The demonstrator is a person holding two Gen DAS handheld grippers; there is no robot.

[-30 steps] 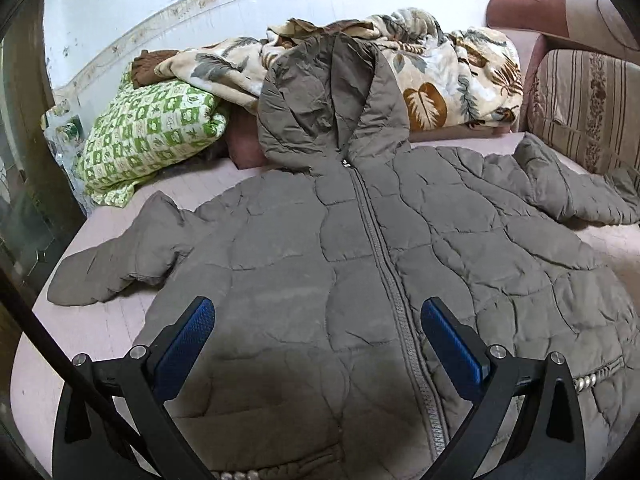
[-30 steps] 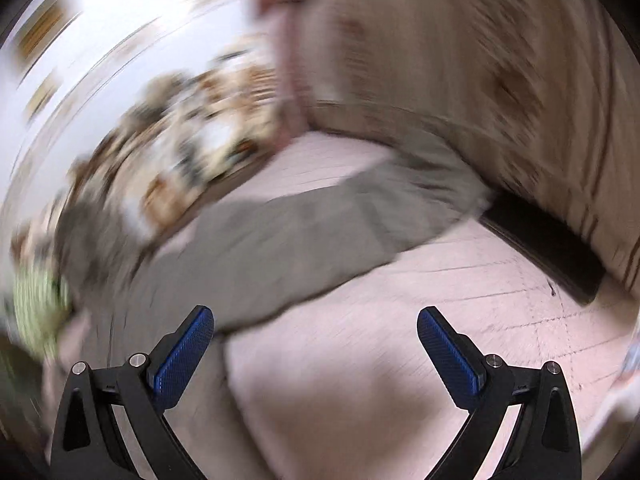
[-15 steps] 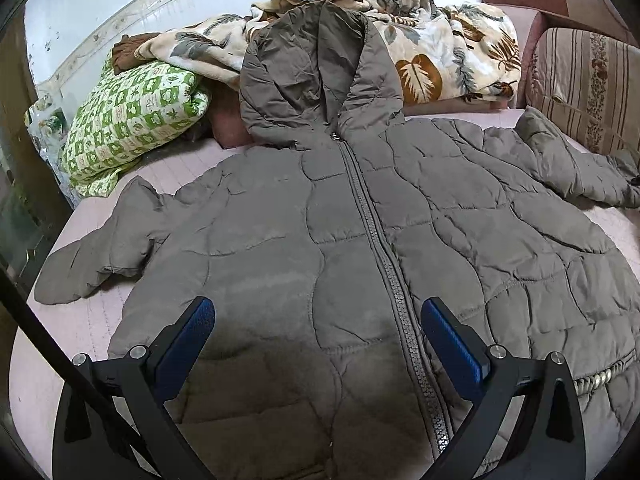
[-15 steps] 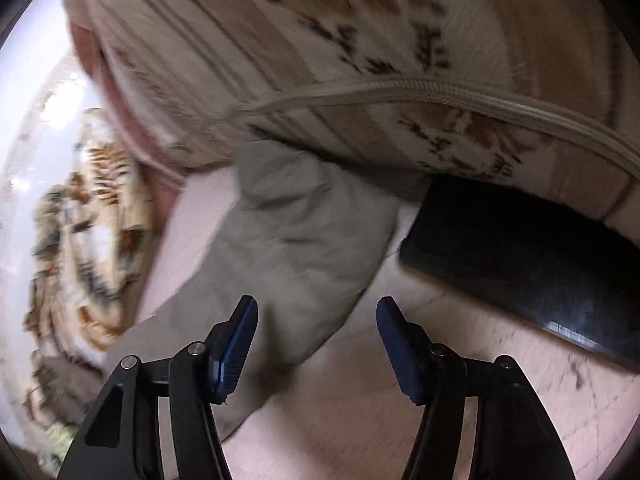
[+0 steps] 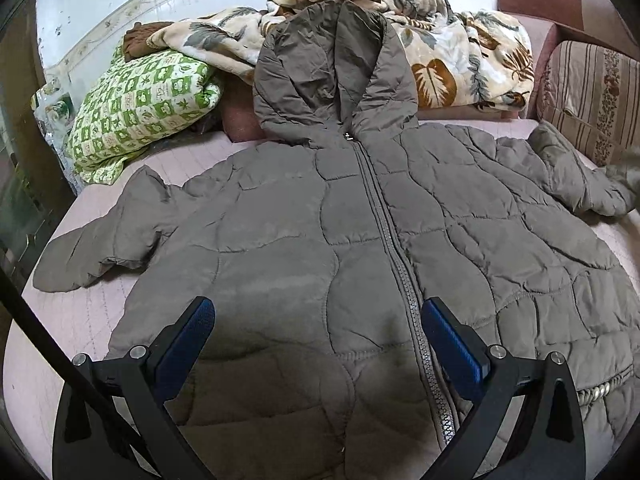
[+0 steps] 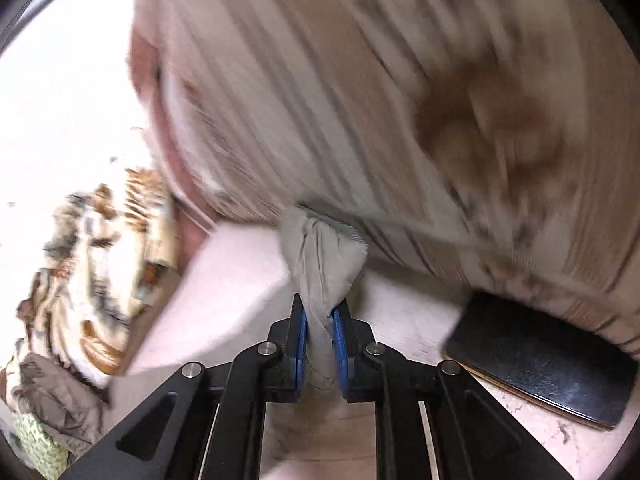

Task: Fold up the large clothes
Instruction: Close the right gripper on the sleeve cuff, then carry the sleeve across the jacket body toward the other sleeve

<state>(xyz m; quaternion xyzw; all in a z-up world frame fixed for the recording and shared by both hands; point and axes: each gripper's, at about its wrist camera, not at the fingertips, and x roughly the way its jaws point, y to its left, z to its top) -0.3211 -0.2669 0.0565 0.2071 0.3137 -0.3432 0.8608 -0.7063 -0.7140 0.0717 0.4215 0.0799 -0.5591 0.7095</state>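
Here we see the grey-brown quilted jacket point(image 5: 320, 248) spread flat, front up and zipped, on the pink bed point(image 5: 68, 316), its hood point(image 5: 336, 76) propped against the leaf-print blanket point(image 5: 460, 52) at the back. A green checked pillow point(image 5: 140, 108) lies to the left of the hood, and a striped cushion point(image 5: 592, 100) stands at the right. Our left hand-held gripper point(image 5: 318, 332) hangs over the lower front of the jacket with its 2 blue-padded fingers spread wide, touching nothing. Our right hand-held gripper point(image 6: 319, 344) has its fingers pressed together on the cuff of the jacket's sleeve point(image 6: 324, 256), the fabric bunched between the pads. A flat black object point(image 6: 540, 372) lies just beside that cuff, under the striped cushion; this view is blurred.
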